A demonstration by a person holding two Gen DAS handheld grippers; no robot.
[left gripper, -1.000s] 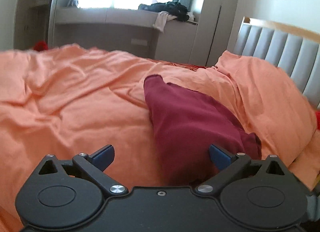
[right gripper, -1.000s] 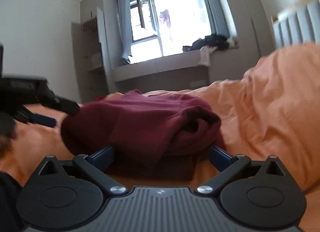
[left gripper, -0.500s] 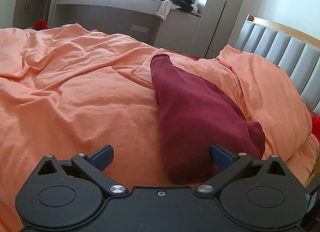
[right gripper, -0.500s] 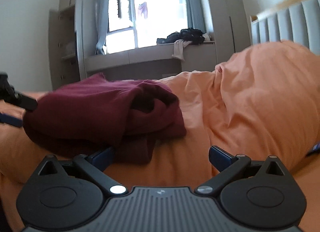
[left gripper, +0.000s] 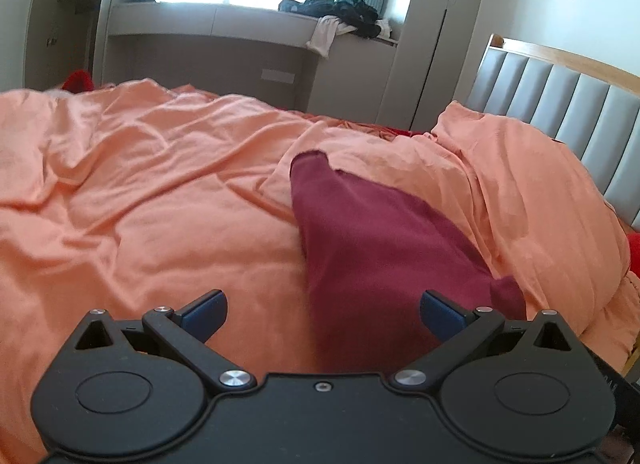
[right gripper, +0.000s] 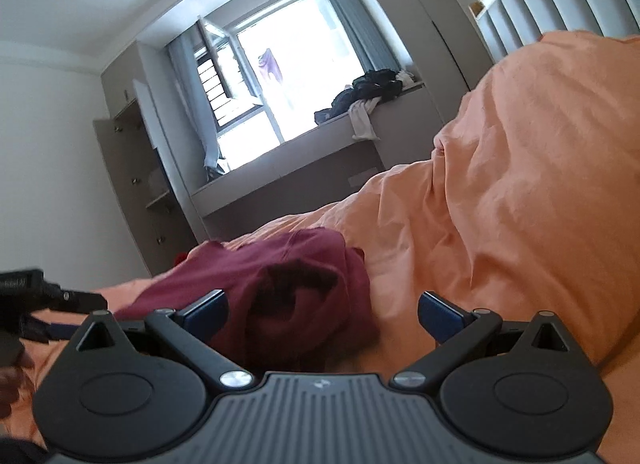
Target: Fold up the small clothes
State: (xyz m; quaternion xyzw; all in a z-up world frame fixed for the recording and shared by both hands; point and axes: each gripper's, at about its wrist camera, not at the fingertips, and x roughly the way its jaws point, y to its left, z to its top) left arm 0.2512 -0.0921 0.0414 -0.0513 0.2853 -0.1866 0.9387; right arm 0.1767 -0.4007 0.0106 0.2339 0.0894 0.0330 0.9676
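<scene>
Maroon garment folded on the bed

An orange duvet [left gripper: 152, 200] covers the bed; on it lies the folded maroon garment [left gripper: 380, 248]. Left tongs [left gripper: 322, 310] and right tongs [right gripper: 322, 310] both gape wide, gripping nothing

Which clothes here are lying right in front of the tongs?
The maroon garment on the orange bedding, between both open tongs; the dark clothes pile sits far off on the window ledge.
</scene>
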